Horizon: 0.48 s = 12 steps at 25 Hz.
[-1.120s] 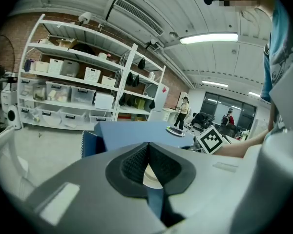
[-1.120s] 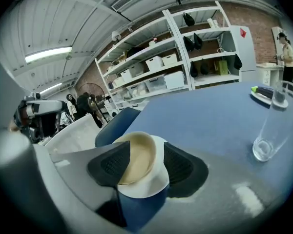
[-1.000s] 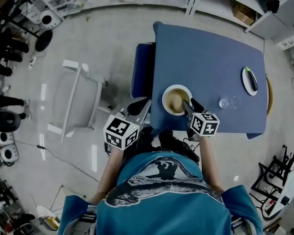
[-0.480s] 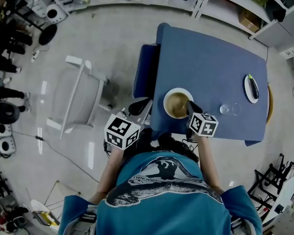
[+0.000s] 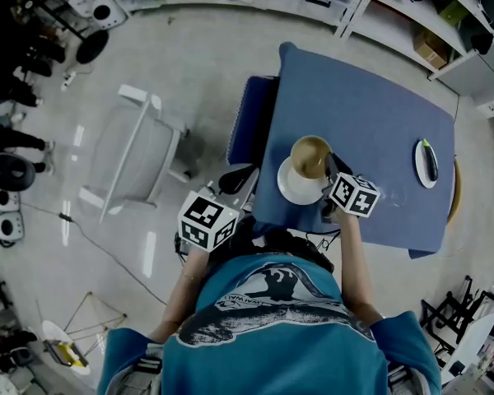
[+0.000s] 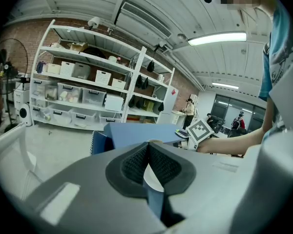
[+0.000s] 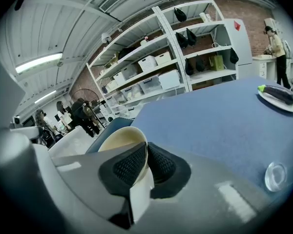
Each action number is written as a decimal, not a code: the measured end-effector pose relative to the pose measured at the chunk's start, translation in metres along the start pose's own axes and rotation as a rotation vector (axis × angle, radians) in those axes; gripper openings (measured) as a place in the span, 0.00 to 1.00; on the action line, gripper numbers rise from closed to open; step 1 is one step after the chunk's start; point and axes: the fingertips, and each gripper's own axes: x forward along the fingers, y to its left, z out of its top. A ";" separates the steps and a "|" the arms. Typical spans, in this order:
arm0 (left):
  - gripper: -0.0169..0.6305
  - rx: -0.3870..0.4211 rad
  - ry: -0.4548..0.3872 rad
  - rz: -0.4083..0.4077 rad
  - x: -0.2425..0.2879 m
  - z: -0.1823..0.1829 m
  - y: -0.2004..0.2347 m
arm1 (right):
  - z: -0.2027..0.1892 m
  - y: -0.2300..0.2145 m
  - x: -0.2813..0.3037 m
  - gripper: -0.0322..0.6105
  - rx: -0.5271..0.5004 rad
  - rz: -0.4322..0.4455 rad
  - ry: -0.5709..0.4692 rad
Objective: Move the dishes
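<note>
On the blue table [image 5: 370,113], a tan-lined bowl [image 5: 310,155] hangs just beyond a white plate [image 5: 293,188] near the front edge. My right gripper [image 5: 329,165] is shut on the bowl's right rim. In the right gripper view the cream bowl [image 7: 118,141] fills the left, its rim pinched between the pads of that gripper [image 7: 146,161]. My left gripper [image 5: 235,179] hovers off the table's left front corner. In the left gripper view that gripper [image 6: 147,152] has its pads touching at the tips with nothing held.
A small plate with an eggplant [image 5: 426,161] sits at the table's right edge, a clear glass [image 5: 393,196] nearer the front. A blue chair [image 5: 247,122] stands at the table's left side, a white frame [image 5: 132,155] further left. Shelves line the far wall.
The right gripper closed on the bowl's rim, then carried the bowl off the white plate toward the far side. The left gripper stayed put.
</note>
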 end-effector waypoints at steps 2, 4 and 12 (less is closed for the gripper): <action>0.05 -0.005 -0.003 0.016 -0.003 0.000 0.001 | 0.011 -0.011 0.007 0.08 0.016 -0.022 -0.014; 0.05 -0.012 -0.004 0.033 -0.006 -0.001 0.002 | 0.019 -0.023 0.014 0.08 0.041 -0.050 -0.022; 0.05 -0.031 -0.002 0.088 -0.021 -0.003 0.008 | 0.031 -0.074 0.027 0.08 0.115 -0.172 -0.037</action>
